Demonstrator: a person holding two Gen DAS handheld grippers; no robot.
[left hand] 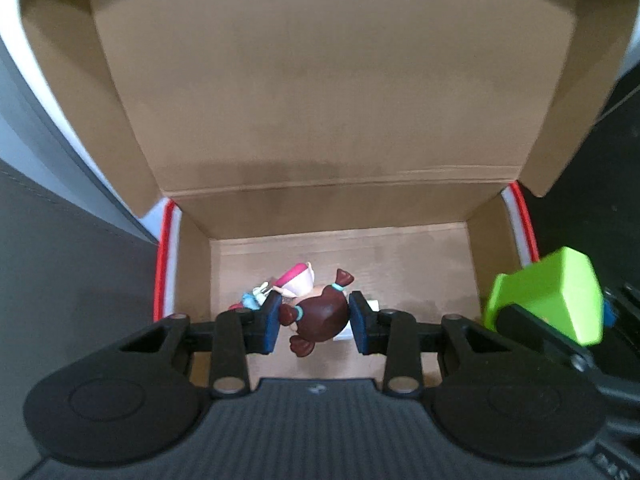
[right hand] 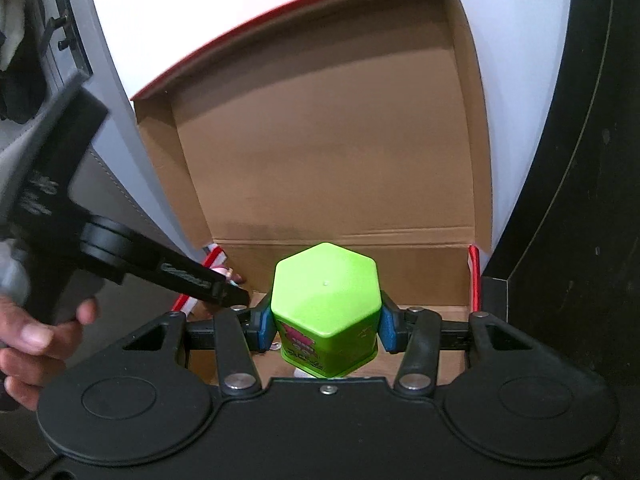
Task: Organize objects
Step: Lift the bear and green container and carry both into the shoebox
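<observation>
An open cardboard box with red-edged walls fills the left wrist view, its lid standing up behind. My left gripper is shut on a small figurine with brown pigtailed hair, held head toward the camera over the box floor. Pink, white and blue parts of it, or of another toy, show behind the left pad. My right gripper is shut on a lime-green hexagonal container with a pink label, held over the same box. That green container also appears at the right of the left wrist view.
The box sits on a dark surface against a white wall. A person's hand grips the left tool's black handle at the left of the right wrist view. A dark panel stands right of the box.
</observation>
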